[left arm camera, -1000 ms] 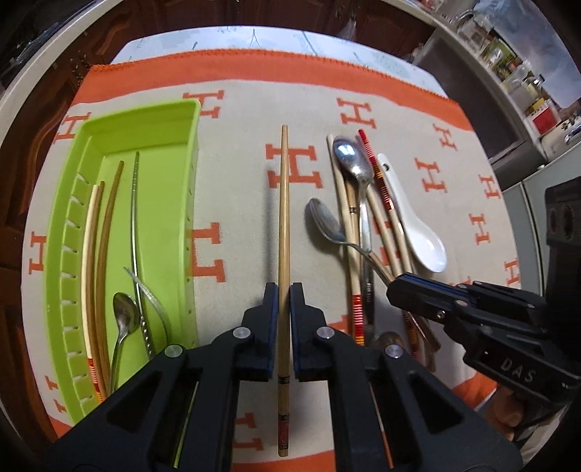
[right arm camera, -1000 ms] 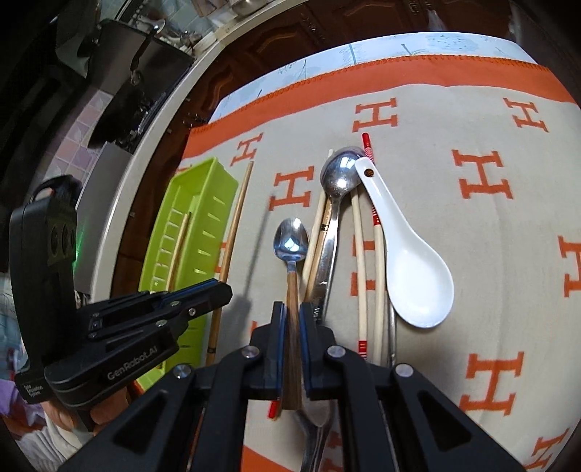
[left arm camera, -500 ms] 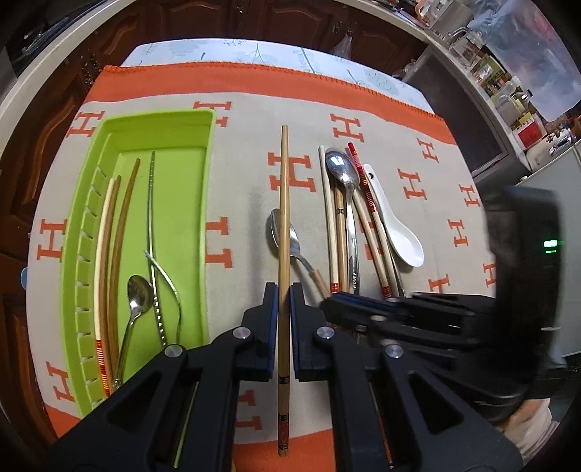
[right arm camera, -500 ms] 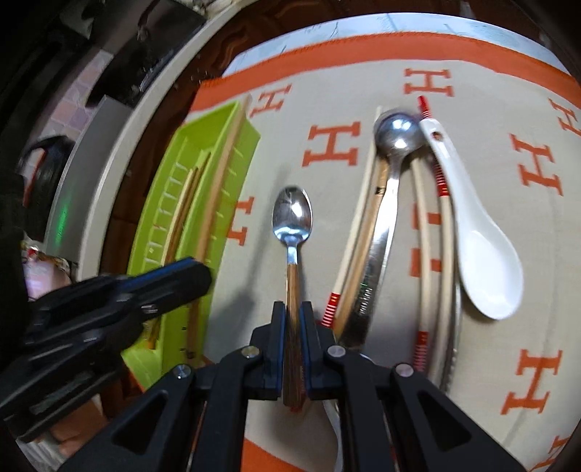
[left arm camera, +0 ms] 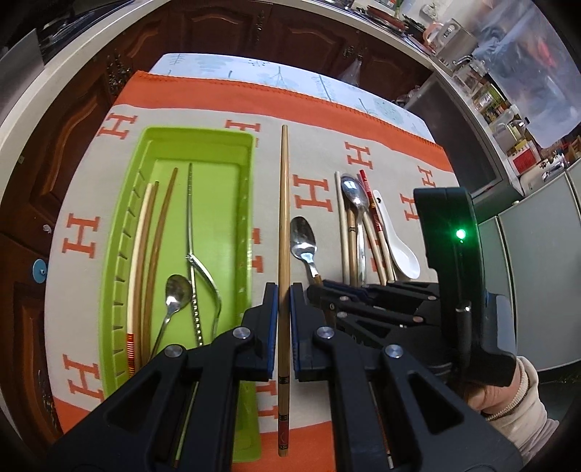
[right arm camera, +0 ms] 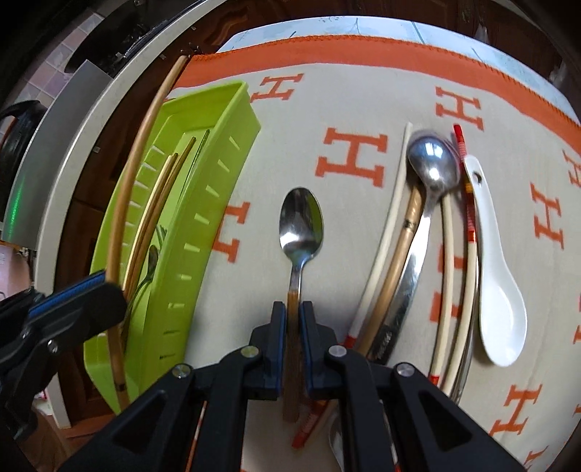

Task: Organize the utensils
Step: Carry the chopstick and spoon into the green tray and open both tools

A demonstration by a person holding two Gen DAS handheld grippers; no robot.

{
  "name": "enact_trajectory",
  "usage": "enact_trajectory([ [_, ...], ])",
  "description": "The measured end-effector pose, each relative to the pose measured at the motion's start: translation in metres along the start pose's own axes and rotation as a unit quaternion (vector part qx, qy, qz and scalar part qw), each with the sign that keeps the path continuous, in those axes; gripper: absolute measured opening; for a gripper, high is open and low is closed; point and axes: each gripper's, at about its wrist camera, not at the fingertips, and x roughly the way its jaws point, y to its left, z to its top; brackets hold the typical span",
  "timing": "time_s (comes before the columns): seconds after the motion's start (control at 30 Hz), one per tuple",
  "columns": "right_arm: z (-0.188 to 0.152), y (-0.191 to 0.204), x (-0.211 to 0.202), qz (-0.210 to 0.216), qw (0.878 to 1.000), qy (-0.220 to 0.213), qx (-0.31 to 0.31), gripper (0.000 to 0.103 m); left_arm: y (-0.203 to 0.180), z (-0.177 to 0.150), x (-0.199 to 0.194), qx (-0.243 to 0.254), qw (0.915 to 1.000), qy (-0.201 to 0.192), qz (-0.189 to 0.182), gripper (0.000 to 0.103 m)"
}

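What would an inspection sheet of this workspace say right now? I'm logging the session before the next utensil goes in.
Surface: beige cloth with orange H marks.
Job's things: green tray holds chopsticks and spoons; white spoon, large metal spoon and more chopsticks lie outside.
Clutter: nothing seen.
Grippers: left gripper shut on bamboo chopstick; right gripper shut on wooden-handled spoon.
Cables: nothing seen.
Surroundings: dark wooden cabinets.

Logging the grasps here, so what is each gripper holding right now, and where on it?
Left gripper: wooden chopstick, pinched on its lower shaft. Right gripper: spoon, pinched by its wooden handle below the steel neck.
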Motion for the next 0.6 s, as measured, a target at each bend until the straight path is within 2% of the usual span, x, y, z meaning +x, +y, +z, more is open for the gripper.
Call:
enact_trajectory([
  [0.17, 0.004, 0.002, 0.003, -0.005, 1.0, -0.005, 0.012, 0.007, 0.013, -0.001, -0.008, -0.004, 0.9998, -0.01, 0.018, 0.004],
  [0.37, 0.0, -0.007, -0.016, 0.032, 0.997, -0.023, 0.06, 0.006, 0.035, -0.002, -0.024, 0.008, 0.9978, -0.029, 0.059, 0.004],
  [0.47, -0.004, 0.005, -0.033, 0.045, 0.997, -0.038, 0.054, 0.006, 0.043, -0.006, -0.026, 0.024, 0.9943, -0.037, 0.096, 0.004],
  [0.6, -0.006, 0.027, -0.052, 0.059, 0.996, -0.06, 0.043, 0.006, 0.055, -0.01, -0.021, 0.032, 0.9914, -0.033, 0.122, 0.004],
])
